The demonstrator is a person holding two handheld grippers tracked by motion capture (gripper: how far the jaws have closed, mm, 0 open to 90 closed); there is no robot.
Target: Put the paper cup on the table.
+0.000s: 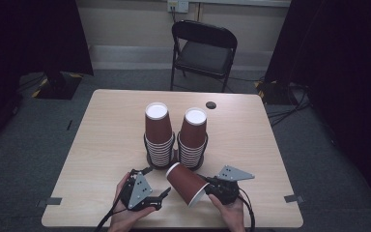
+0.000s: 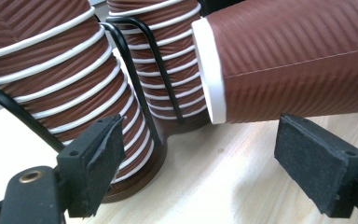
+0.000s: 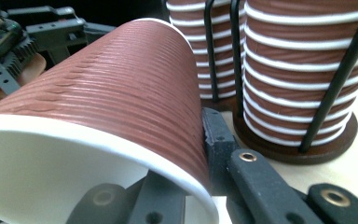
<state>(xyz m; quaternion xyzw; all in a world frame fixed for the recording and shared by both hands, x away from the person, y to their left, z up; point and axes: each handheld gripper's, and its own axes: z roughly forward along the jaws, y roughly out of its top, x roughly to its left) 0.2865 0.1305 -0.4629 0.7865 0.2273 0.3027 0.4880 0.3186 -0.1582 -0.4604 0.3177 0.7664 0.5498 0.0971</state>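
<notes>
The right gripper point(image 1: 204, 189) clenched a tilted cup point(image 1: 186, 183) by its rim; at nine o'clock the released left gripper point(image 1: 164, 193) waited; squeezing risked crumpling it against the stacks point(image 1: 176, 140).

Black left gripper point(image 1: 162, 194) and right gripper point(image 1: 207, 186), grey triangular plates, trailing cables.

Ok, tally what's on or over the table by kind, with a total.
Cup stacks in racks: 2 (left, right)
Loose cup, held by the right tongs: 1
Tongs: 2 (left, right)
Black disc: 1
Total: 6
</notes>
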